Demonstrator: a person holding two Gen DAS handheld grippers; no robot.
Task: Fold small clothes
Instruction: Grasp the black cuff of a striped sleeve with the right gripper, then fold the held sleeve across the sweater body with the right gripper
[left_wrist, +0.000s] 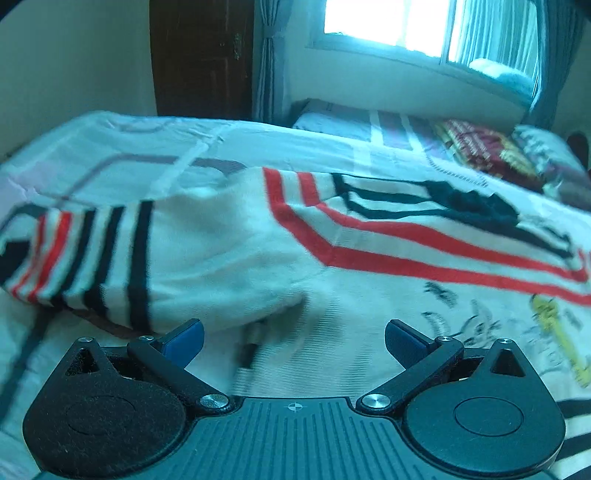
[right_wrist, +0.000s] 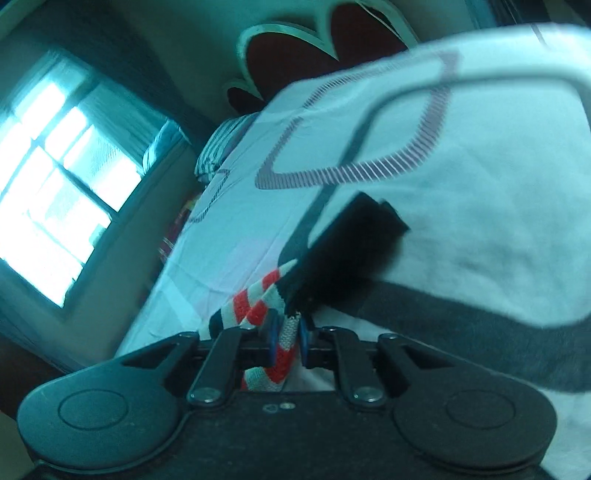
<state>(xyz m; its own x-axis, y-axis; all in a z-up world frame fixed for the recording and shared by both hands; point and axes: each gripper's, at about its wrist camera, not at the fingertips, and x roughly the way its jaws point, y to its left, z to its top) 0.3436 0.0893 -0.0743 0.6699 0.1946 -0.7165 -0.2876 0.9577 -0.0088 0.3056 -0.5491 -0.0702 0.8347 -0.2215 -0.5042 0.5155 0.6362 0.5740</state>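
A small white knit sweater (left_wrist: 229, 240) with red and black stripes lies spread on the bed, one sleeve stretched to the left. My left gripper (left_wrist: 293, 338) hovers just above its lower hem, wide open with nothing between the blue pads. In the right wrist view, my right gripper (right_wrist: 287, 334) is shut on a red, white and black striped edge of the sweater (right_wrist: 258, 306). The pinched cloth hangs down between the fingers, and a black band of it rises ahead of the tips.
The bed sheet (left_wrist: 110, 147) is white with grey and purple line patterns. A red patterned cushion (left_wrist: 480, 151) and a pillow lie at the far right by the window (left_wrist: 406, 26). A dark wooden door (left_wrist: 199, 55) stands behind the bed. A carved headboard (right_wrist: 295, 44) shows beyond it.
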